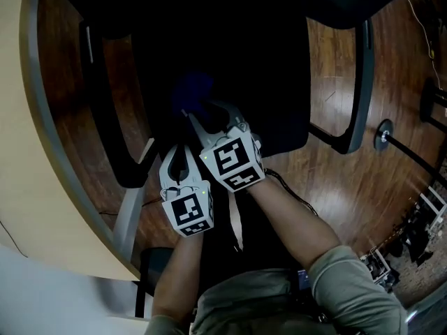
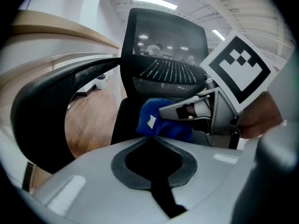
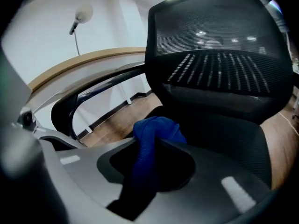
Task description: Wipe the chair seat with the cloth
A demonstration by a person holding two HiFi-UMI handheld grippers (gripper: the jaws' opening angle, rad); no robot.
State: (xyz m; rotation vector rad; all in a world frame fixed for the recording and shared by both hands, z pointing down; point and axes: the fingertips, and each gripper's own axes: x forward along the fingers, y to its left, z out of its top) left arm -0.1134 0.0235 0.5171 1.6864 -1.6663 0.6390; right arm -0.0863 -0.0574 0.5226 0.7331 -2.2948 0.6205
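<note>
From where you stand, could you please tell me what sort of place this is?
Probably an office: a black mesh-backed chair stands beside a curved light-wood desk on a wood floor, with strip lights overhead. The right tool holds a blue cloth.

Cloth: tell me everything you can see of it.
The cloth is deep blue and soft, with a fleecy look. It is bunched into a wad rather than spread flat. The right claw is shut on it: one strand runs back between the jaws and the rest bulges out past the tips. The left gripper view shows a small white tag on it. It sits over the black chair seat, but I can't tell whether it touches the seat.
</note>
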